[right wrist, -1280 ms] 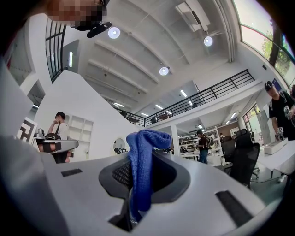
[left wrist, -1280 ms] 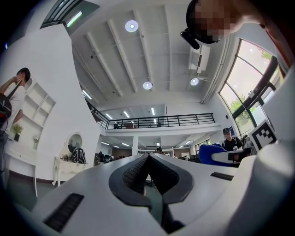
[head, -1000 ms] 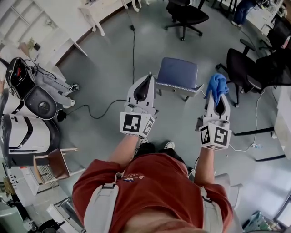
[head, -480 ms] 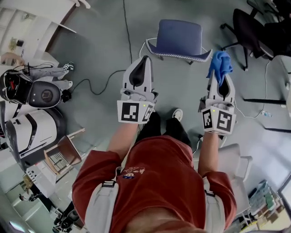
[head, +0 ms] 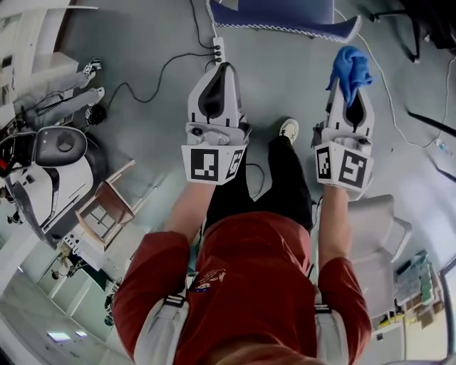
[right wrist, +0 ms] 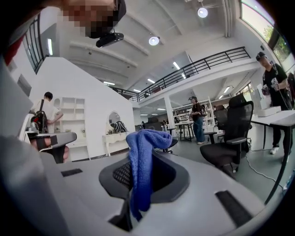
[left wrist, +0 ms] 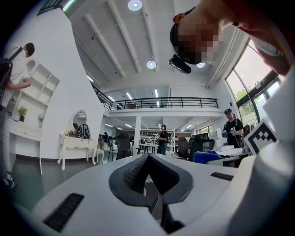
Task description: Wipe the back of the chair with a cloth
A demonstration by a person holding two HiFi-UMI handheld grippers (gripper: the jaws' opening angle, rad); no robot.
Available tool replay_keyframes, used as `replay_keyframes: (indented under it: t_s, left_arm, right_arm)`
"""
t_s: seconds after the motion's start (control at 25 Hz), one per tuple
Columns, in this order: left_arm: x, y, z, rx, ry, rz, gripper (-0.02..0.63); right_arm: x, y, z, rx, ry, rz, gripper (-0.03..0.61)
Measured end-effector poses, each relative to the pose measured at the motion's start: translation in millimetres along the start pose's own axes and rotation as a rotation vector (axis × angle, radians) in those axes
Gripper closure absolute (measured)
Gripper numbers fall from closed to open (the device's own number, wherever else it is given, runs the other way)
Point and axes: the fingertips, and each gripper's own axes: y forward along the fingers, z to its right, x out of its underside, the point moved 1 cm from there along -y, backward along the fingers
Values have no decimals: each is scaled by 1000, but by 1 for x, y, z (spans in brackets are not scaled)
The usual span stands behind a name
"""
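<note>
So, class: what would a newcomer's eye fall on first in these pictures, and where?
The bright blue cloth stands out, pinched in the right tool at the head view's upper right. Beside it the left tool is shut on nothing, and a blue chair stands at the top edge.

White power strip [head: 219, 50] lying ahead of me at top centre, white machine [head: 50, 182] sitting at left edge, small wooden seat [head: 107, 208] standing beside it.
</note>
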Motion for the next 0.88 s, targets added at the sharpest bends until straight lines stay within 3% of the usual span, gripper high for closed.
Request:
replay_keyframes:
  t_s: [0.16,0.44,0.64,0.88]
  left_arm:
    - [65,-2,-6,-11,-37,-5,601]
    - [170,-9,-12,3,-71,-23,601]
    - [196,-15,-32,-3,-68,-17,601]
    - [201,-16,-40,-20,-73,-38,601]
  right_arm:
    - [56,18,1,49,16,15,522]
    - [114,33,8,91,12,92,522]
    - [126,41,1,107,-32,140,522]
    - [103,56,16,138,-93,197,522]
